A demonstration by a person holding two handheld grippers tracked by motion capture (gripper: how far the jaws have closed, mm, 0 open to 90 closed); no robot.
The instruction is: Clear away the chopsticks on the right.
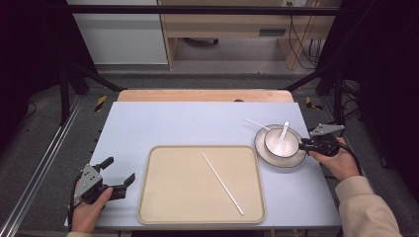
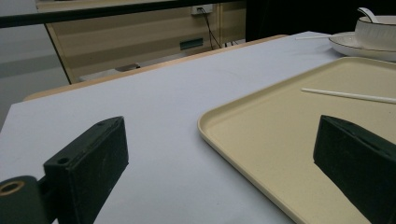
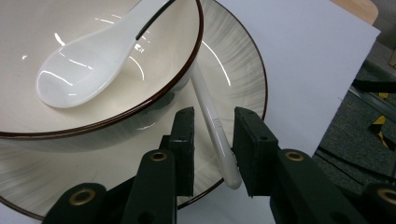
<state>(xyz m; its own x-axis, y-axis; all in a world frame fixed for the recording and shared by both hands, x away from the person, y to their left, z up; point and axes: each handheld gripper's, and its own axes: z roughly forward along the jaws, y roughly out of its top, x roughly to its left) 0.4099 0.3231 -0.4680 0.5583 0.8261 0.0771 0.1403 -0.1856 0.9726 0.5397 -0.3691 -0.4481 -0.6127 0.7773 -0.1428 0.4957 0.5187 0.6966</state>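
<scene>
Right gripper view, item one: a white chopstick [image 3: 212, 126] is seen lying on the plate [image 3: 243, 74], its far part tucked under the bowl [image 3: 154, 93] and its rounded near end reaching past the plate's rim. The right gripper [image 3: 214, 149] is set astride that near end, one jaw on each side with a narrow gap left; the stick is not yet clearly pinched, though it lies close against the right-hand jaw.

Item two: a white spoon [image 3: 93, 60] is held in the bowl, handle leaning over the rim.

Item three, high view: a second chopstick [image 1: 222, 183] is laid slantwise on the beige tray [image 1: 163, 207], well apart from the plate. The table [image 1: 173, 123] is covered in pale blue.

Item four: the left gripper [image 1: 118, 178] is rested near the tray's left edge with jaws spread wide and nothing between them, as confirmed in the left gripper view [image 2: 215, 177].

Handling notes: the chopstick is judged light, stiff and glossy, hence slippery and prone to roll or pivot under a two-jaw pinch. Hold is best taken near the thick end, squarely across the shaft, and the stick drawn out along its length so the bowl is not nudged. Bowl, plate and spoon are judged ceramic, heavy and breakable; the spoon could be tipped out if the bowl is jolted.
</scene>
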